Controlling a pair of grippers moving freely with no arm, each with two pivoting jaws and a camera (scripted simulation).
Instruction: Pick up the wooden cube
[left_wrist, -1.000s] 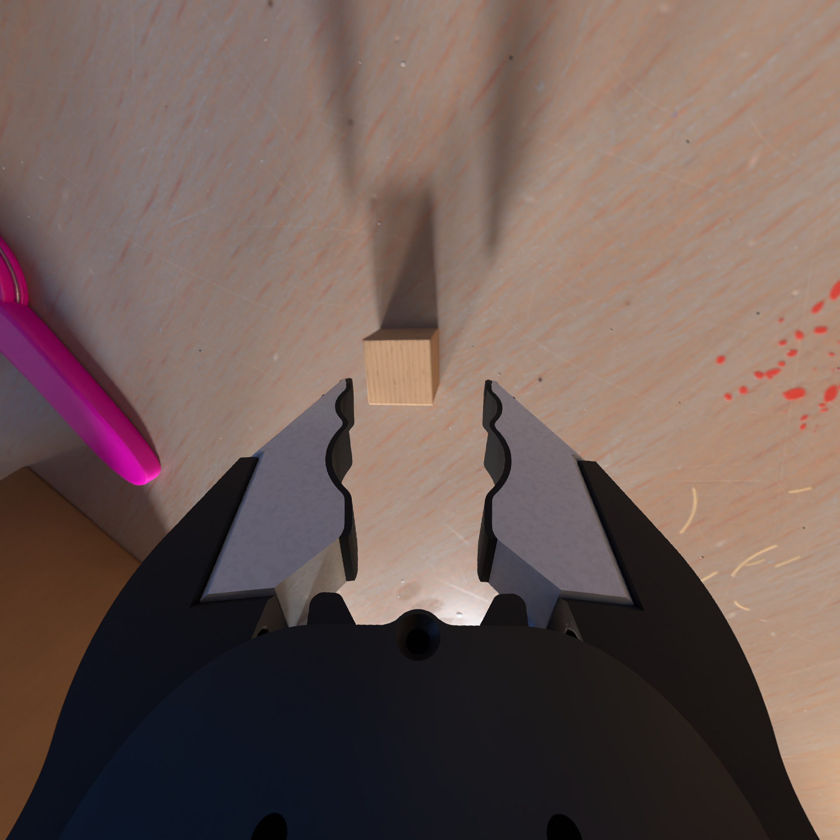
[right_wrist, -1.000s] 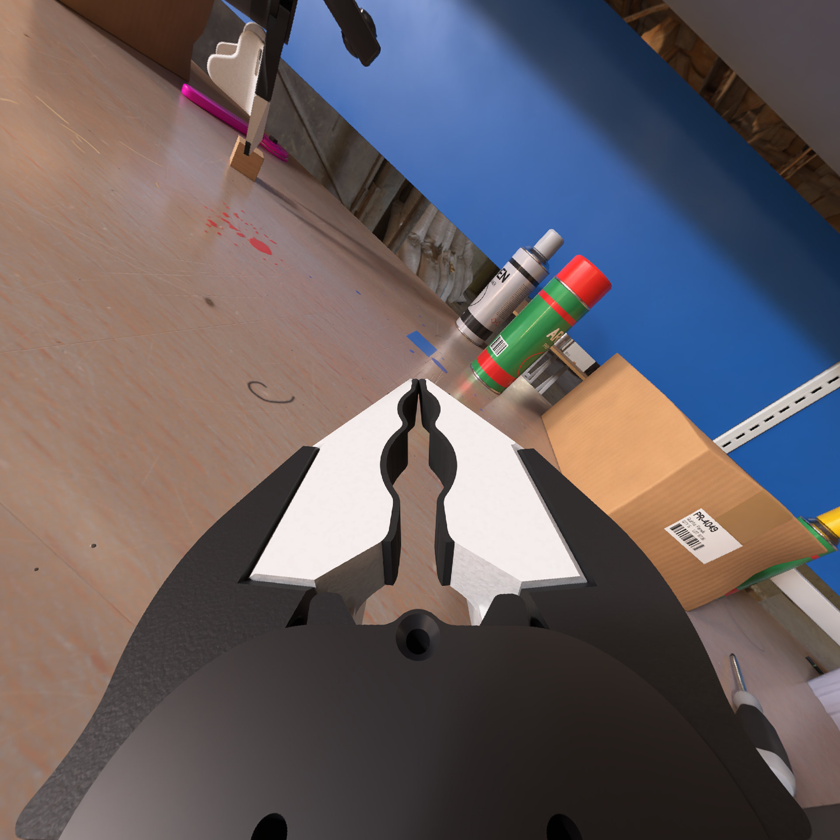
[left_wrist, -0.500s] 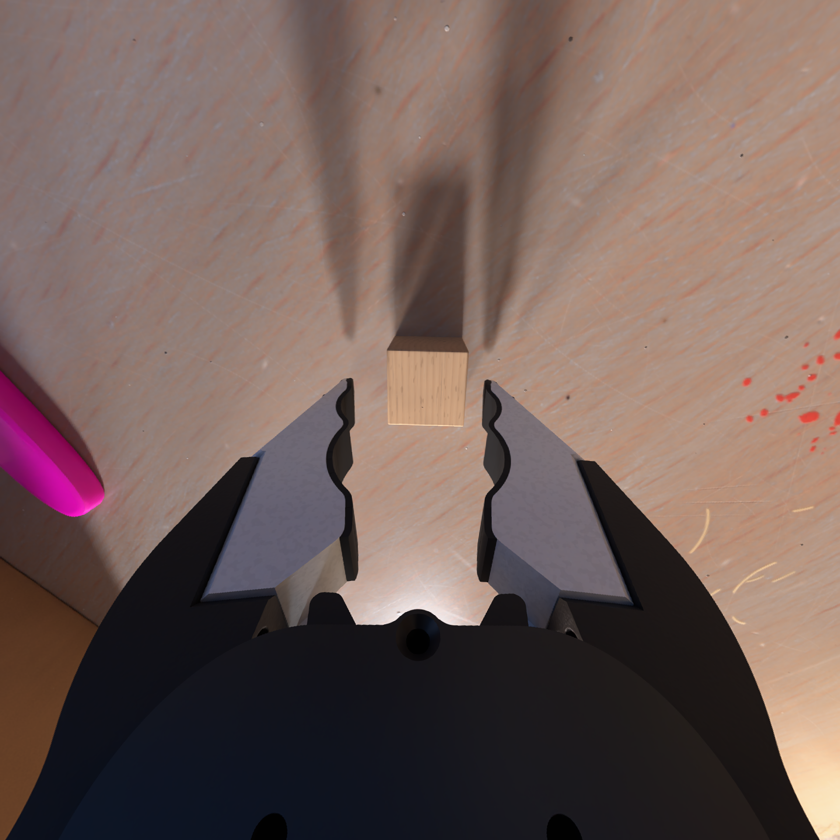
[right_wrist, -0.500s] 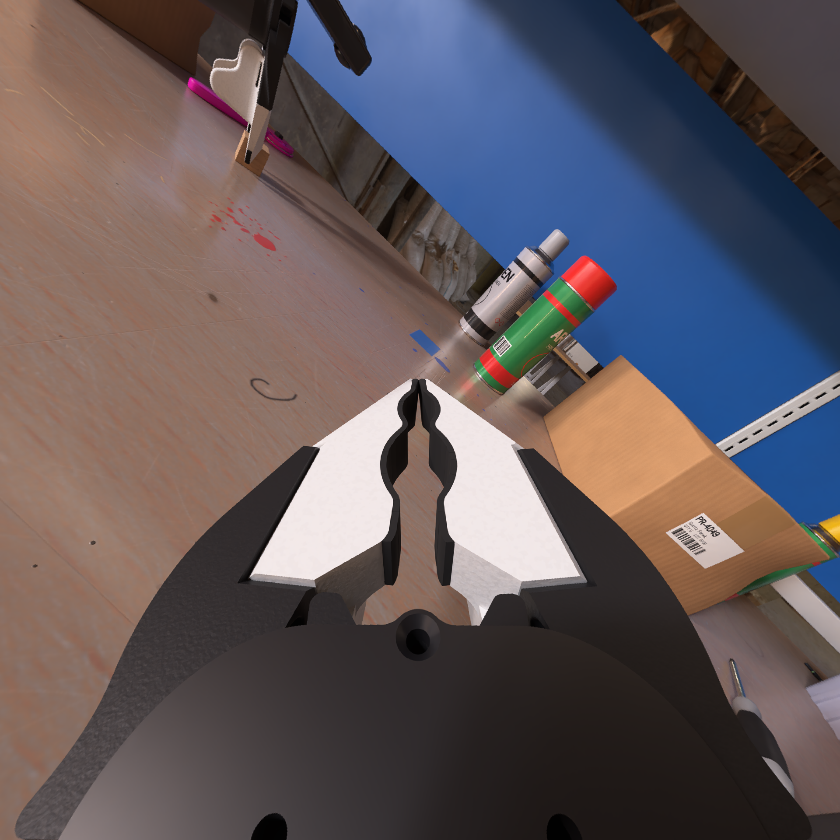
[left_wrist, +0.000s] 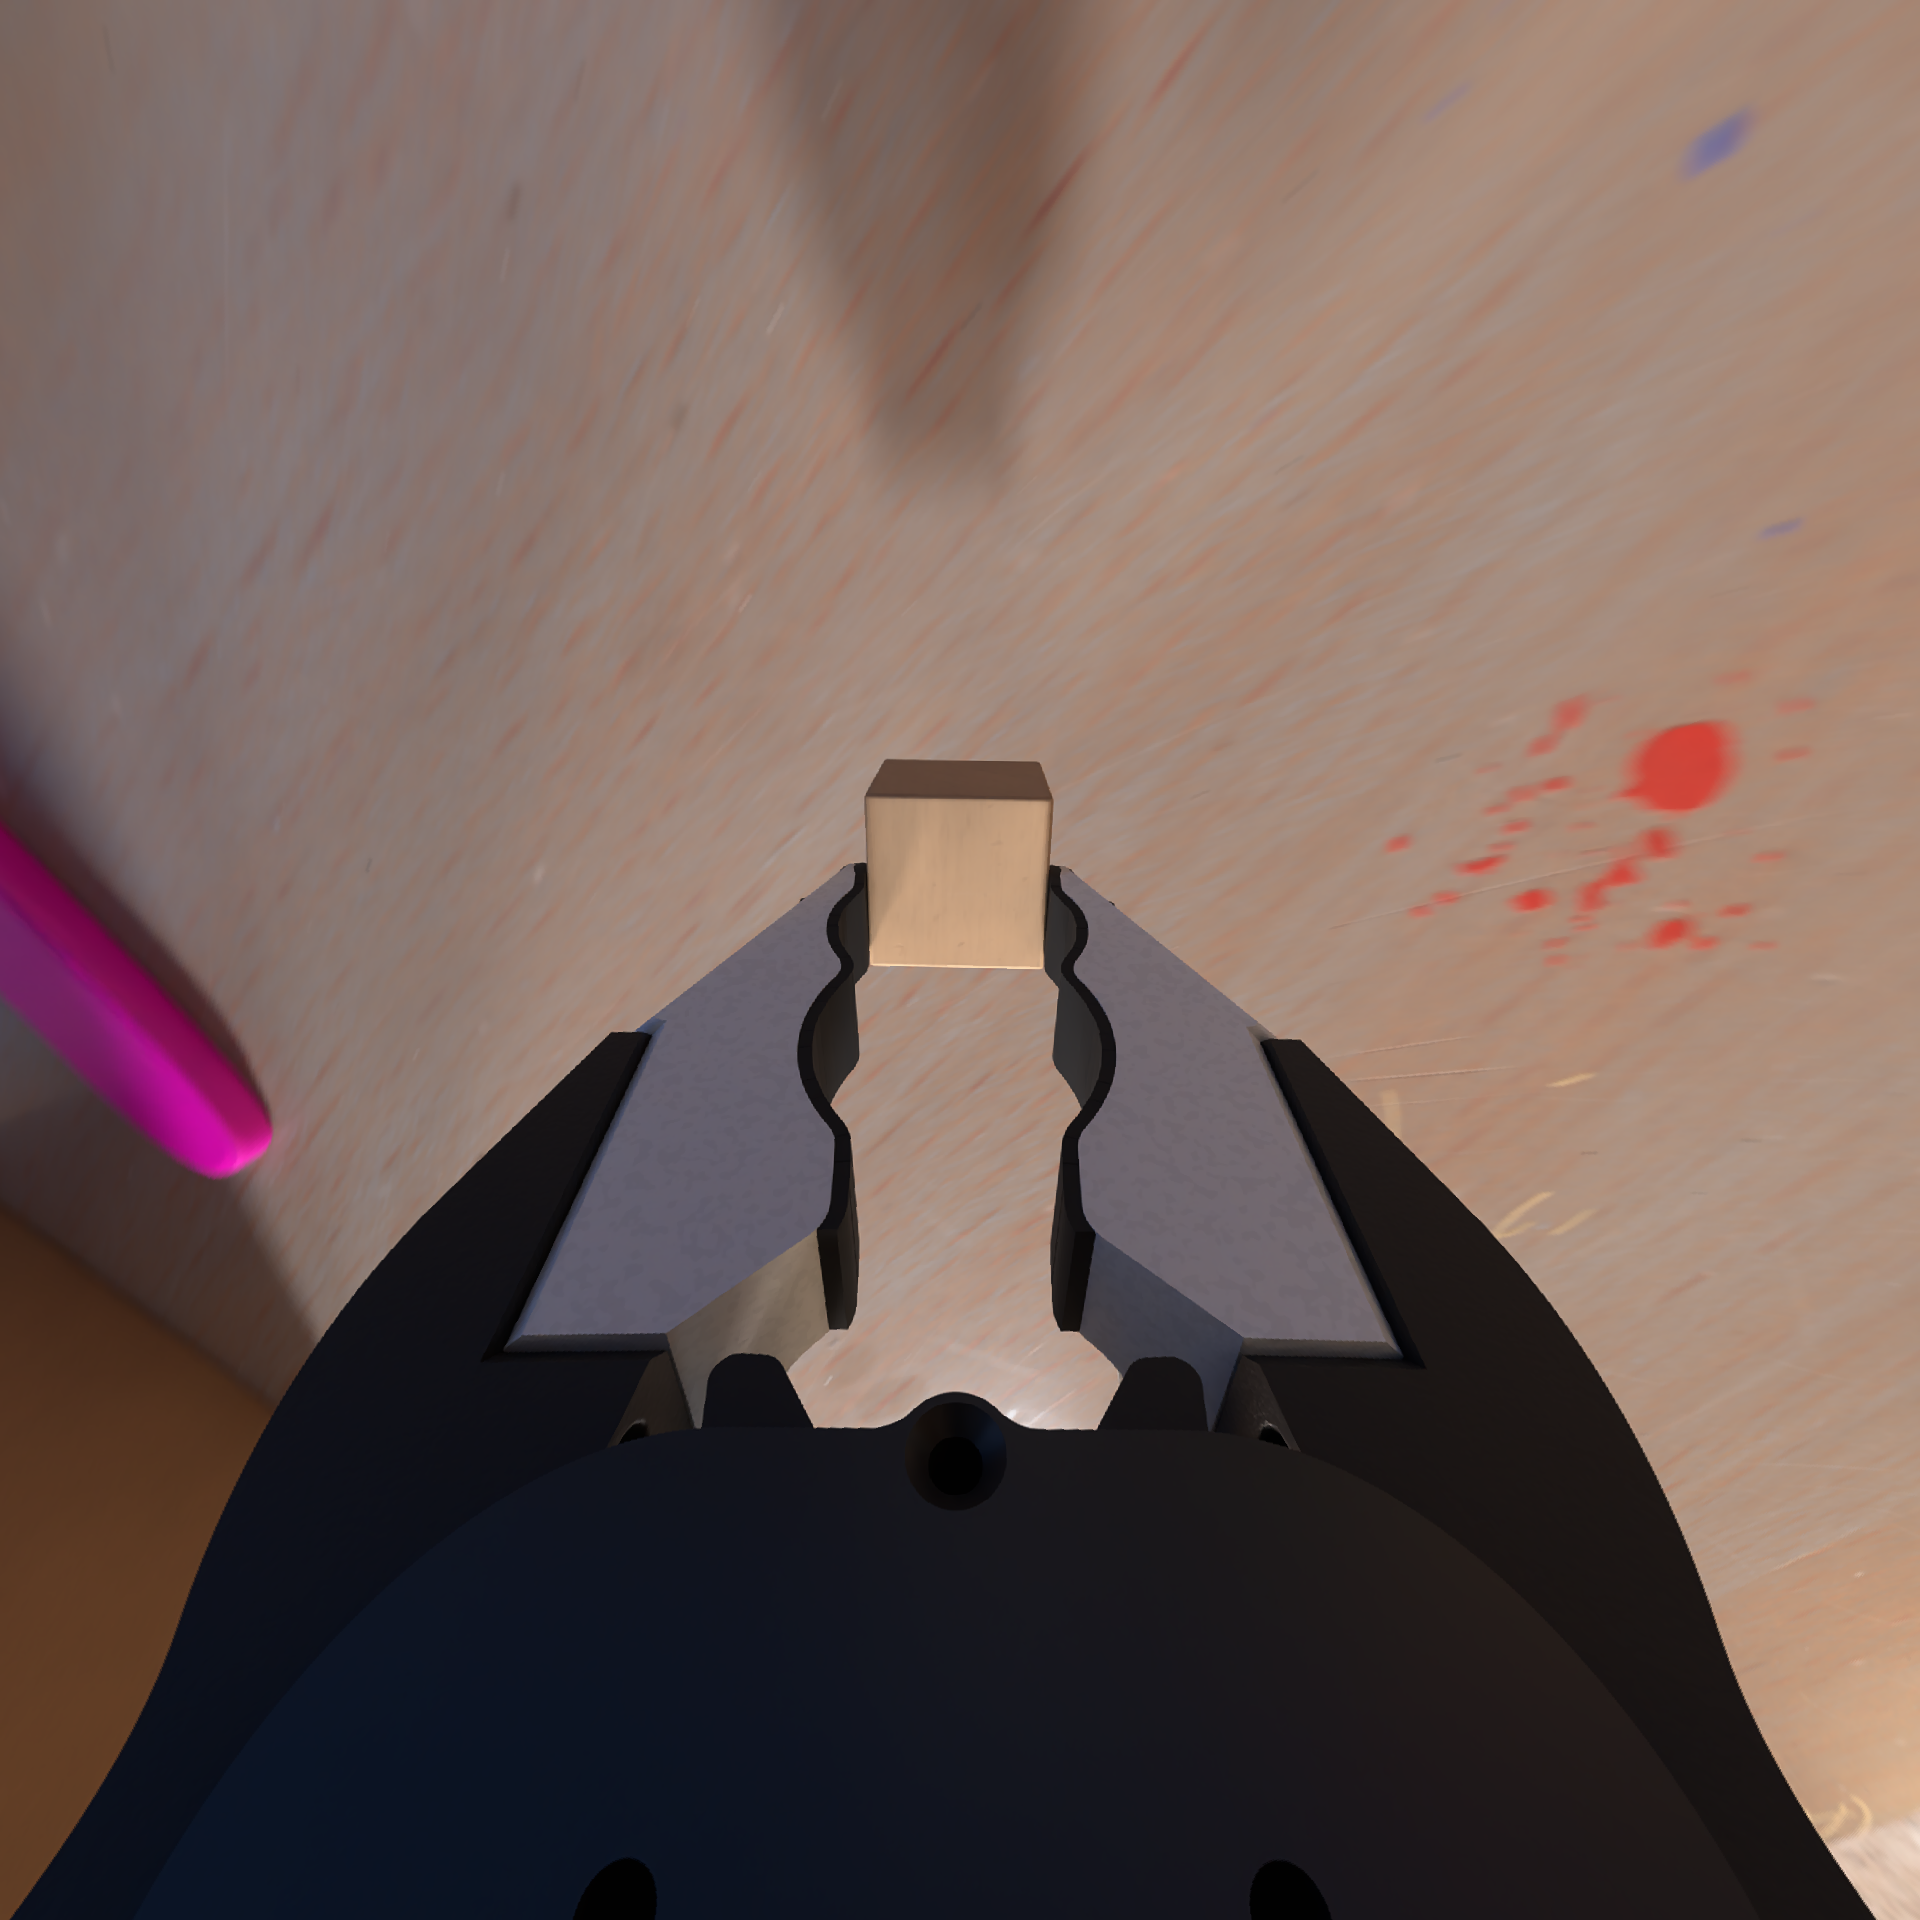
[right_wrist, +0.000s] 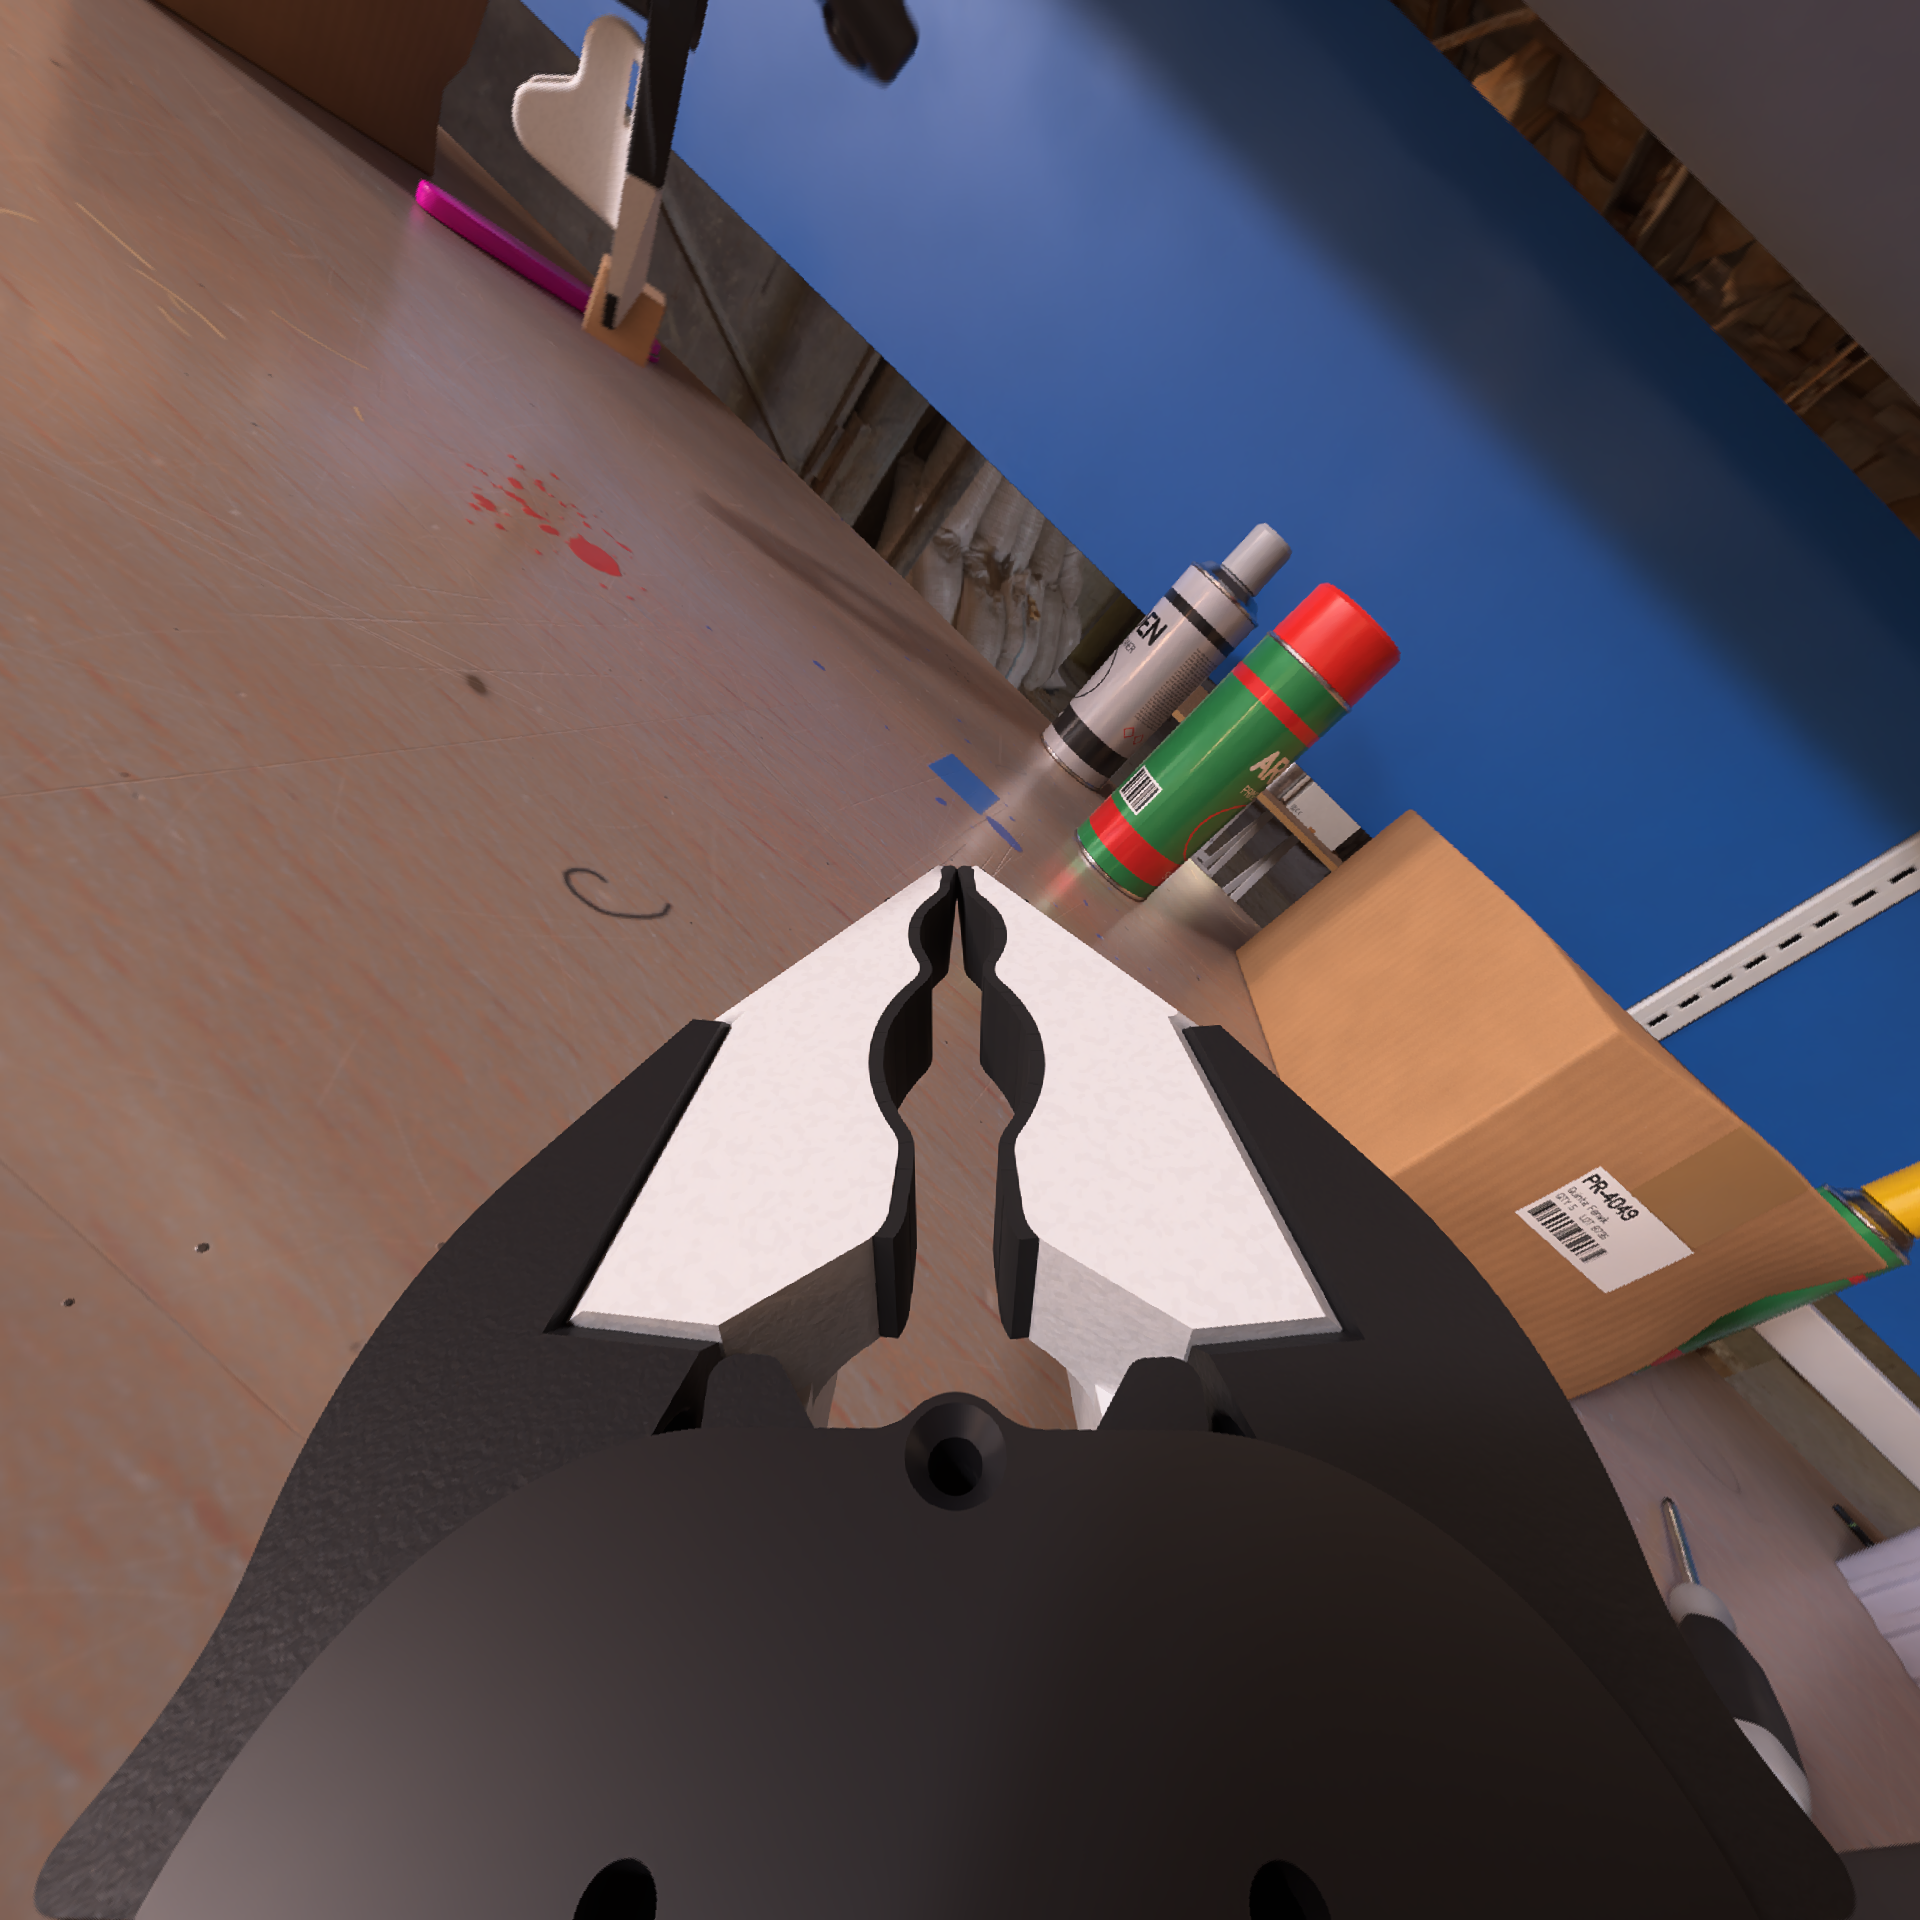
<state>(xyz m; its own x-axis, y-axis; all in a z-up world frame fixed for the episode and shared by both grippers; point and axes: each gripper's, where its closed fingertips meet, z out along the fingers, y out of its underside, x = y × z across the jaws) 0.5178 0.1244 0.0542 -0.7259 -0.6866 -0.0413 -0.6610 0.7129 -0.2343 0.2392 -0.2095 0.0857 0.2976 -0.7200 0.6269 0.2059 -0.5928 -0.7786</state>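
Note:
The wooden cube (left_wrist: 956, 868) is a small pale block clamped between the fingertips of my left gripper (left_wrist: 956, 894), which is shut on it. The cube hangs above the scratched wooden tabletop (left_wrist: 520, 520), with its blurred shadow farther ahead. In the right wrist view the cube (right_wrist: 632, 320) shows far off at the top left, held by the left gripper's fingers (right_wrist: 642, 208). My right gripper (right_wrist: 956, 875) is shut and empty, low over the tabletop (right_wrist: 312, 831) and far from the cube.
A magenta object (left_wrist: 125, 997) lies left of the cube, with a brown box (left_wrist: 94, 1455) below it. Red paint spatter (left_wrist: 1673, 769) marks the table at the right. A grey spray can (right_wrist: 1164, 665), a green one (right_wrist: 1236, 748), a cardboard box (right_wrist: 1507, 1101) and a screwdriver (right_wrist: 1714, 1642) stand right of my right gripper.
My left gripper moved forward around the cube, closed on it and raised it off the table. My right gripper stayed shut and barely shifted.

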